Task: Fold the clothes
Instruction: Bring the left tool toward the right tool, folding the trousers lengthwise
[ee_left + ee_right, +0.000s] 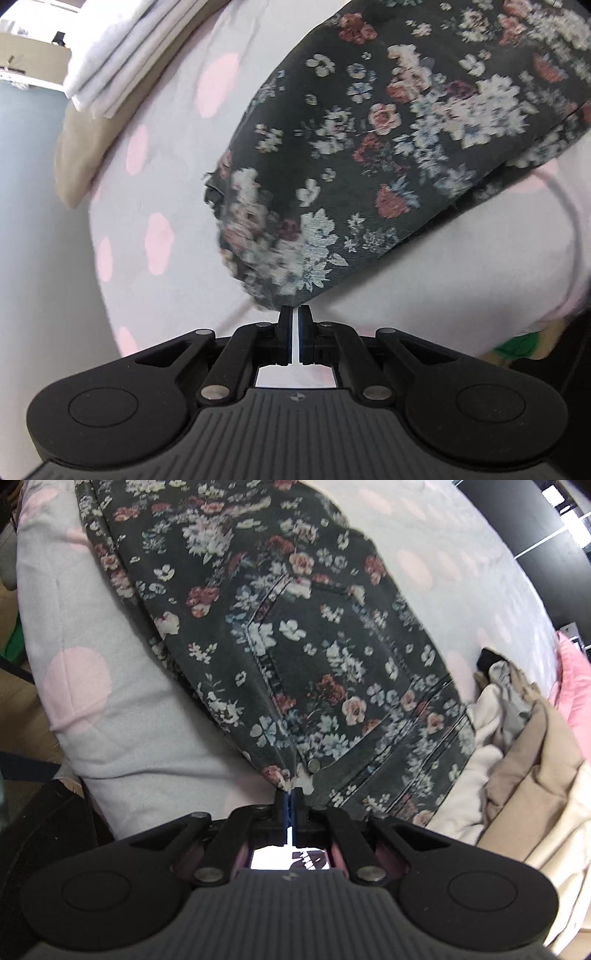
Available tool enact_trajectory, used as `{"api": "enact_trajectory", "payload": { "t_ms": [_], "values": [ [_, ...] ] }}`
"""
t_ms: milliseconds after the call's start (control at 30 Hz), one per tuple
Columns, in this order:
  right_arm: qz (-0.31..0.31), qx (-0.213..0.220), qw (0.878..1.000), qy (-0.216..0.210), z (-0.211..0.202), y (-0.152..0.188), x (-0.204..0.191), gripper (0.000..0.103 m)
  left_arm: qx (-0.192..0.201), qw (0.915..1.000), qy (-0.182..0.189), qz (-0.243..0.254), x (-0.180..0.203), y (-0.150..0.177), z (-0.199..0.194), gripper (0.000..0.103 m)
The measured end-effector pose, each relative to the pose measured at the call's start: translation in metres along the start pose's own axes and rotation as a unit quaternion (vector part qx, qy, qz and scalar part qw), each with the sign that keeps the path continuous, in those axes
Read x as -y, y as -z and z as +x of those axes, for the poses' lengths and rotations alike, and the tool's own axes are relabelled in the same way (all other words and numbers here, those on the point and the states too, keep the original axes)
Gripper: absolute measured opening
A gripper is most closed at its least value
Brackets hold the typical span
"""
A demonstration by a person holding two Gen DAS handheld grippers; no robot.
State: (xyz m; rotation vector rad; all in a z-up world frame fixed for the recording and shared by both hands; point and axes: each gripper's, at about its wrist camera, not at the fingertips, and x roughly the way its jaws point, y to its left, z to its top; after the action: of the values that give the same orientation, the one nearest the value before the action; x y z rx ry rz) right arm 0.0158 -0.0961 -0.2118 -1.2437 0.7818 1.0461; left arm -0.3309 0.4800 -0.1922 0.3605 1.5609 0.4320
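Fingers of both the left gripper (294,312) and right gripper (290,794) pinch edges of the floral trousers (369,147) over the dotted bedsheet (166,184).

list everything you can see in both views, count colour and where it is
floral trousers: one, dark grey with pink, white and blue flowers, lying on the bed, pinched at two edges
bedsheet: one, pale grey with pink dots, under the trousers
folded white stack: one stack, white, far left corner of the bed
beige cloth: one, tan, beneath the white stack
unfolded clothes pile: one heap, cream, tan and grey, right of the trousers
pink item: one, pink, behind the pile
left gripper: black, fingers closed on the trouser edge
right gripper: black, fingers closed on the trousers by the waistband button
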Motion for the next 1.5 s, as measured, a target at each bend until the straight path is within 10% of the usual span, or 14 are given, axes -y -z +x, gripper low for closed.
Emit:
{"api": "enact_trajectory", "payload": {
  "t_ms": [367, 600, 1167, 1500],
  "values": [
    [0.062, 0.085, 0.994, 0.021, -0.05, -0.008, 0.022, 0.026, 0.132, 0.9839, 0.094, -0.075, -0.018, 0.0, -0.073, 0.032],
    [0.092, 0.147, 0.985, 0.003, -0.076, -0.054, 0.022, 0.027, 0.19, 0.9732, 0.129, 0.002, 0.017, -0.04, -0.098, 0.043],
    [-0.006, 0.19, 0.981, -0.03, -0.049, -0.158, -0.113, 0.033, 0.315, 0.9255, 0.09, 0.19, 0.189, -0.091, -0.129, 0.041],
    [-0.106, 0.171, 0.979, 0.031, -0.022, -0.169, -0.159, 0.032, 0.317, 0.9176, 0.025, 0.239, 0.25, -0.109, -0.112, 0.035]
  ]
}}
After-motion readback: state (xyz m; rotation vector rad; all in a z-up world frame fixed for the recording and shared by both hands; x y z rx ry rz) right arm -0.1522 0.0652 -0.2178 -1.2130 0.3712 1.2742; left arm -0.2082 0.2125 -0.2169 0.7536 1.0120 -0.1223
